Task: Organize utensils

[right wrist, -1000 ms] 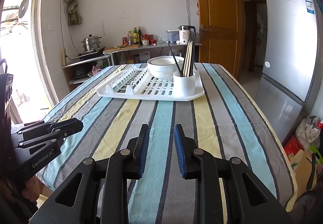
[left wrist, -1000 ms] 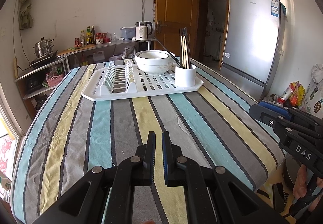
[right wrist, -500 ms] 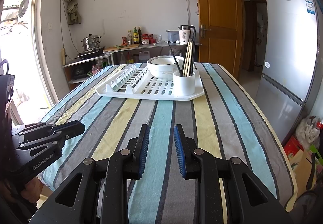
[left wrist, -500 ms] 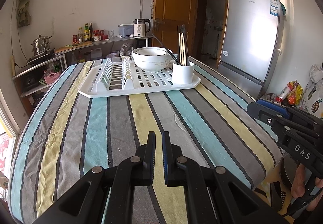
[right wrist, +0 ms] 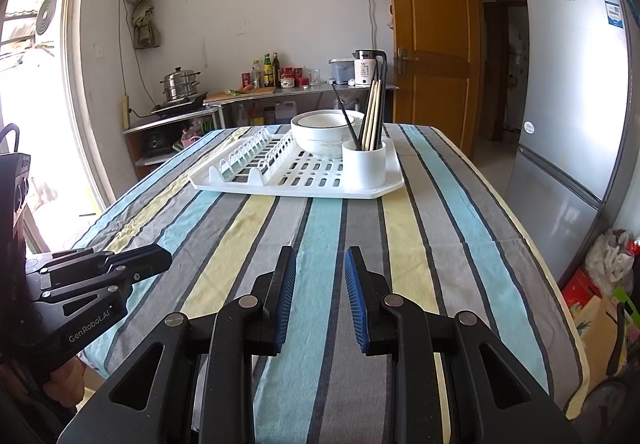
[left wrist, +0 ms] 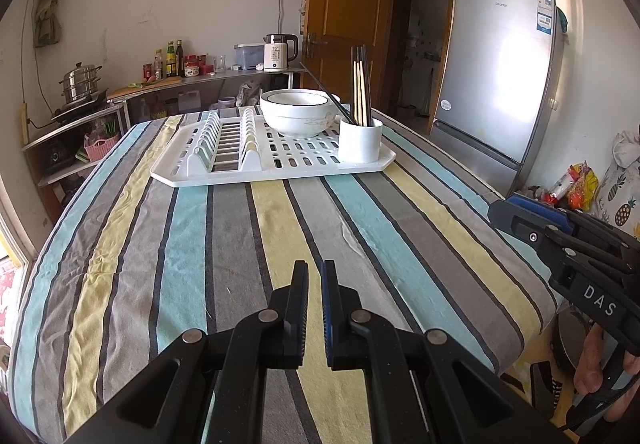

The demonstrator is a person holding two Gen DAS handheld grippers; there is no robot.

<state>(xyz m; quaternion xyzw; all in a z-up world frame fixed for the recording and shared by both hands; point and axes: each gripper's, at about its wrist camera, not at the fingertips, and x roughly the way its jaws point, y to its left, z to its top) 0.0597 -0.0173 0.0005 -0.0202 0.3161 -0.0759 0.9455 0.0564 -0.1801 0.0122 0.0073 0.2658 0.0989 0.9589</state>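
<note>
Both grippers hang over the near end of the striped cloth point(left wrist: 248, 244), empty, well short of the rack.

Left gripper point(left wrist: 314, 276): jaws nearly together, a thin slit between the pads, nothing in it. Its side shows at the left edge of the right wrist view, the rear cut off by the frame.

Right gripper point(right wrist: 320, 268): jaws spread, blue pads apart, holding nothing. In the left wrist view only its side shows at the right edge, with part of a hand point(left wrist: 600, 364) below it, mostly cut off.

White rack point(right wrist: 296, 179) sits at the far end of the table. Bowl point(right wrist: 324, 135) stands on its right half; whether it is one bowl or a stack is hard to tell. Cup point(right wrist: 363, 165) at the rack's right front corner, upright, just beside the bowl. Chopsticks point(right wrist: 372, 115) stand in the cup, some pale, some dark, one dark stick leaning left across the bowl; their lower ends are hidden inside the cup, count unclear.

Fridge point(left wrist: 500, 75) to the right, its far side cut off.
</note>
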